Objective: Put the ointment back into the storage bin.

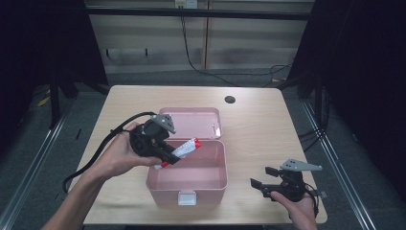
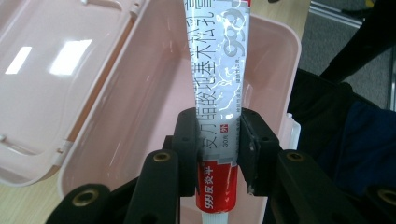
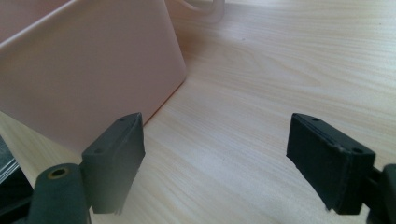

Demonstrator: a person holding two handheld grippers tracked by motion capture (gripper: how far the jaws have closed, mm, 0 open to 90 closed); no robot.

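table [image 1: 258,124] carries open pink box [image 1: 189,179] near its front edge, lid back. left gripper [image 1: 167,154] fingers clamp ointment tube [image 1: 183,149], held over box's rear left corner. right gripper [image 1: 262,184] by front right corner, fingers wide, nothing between.

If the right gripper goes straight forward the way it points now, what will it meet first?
Probably the pink box. In the high view the right gripper points left at the box's side wall. In its own view the open jaws frame bare table, with the wall just left of centre, so it could graze past the wall.
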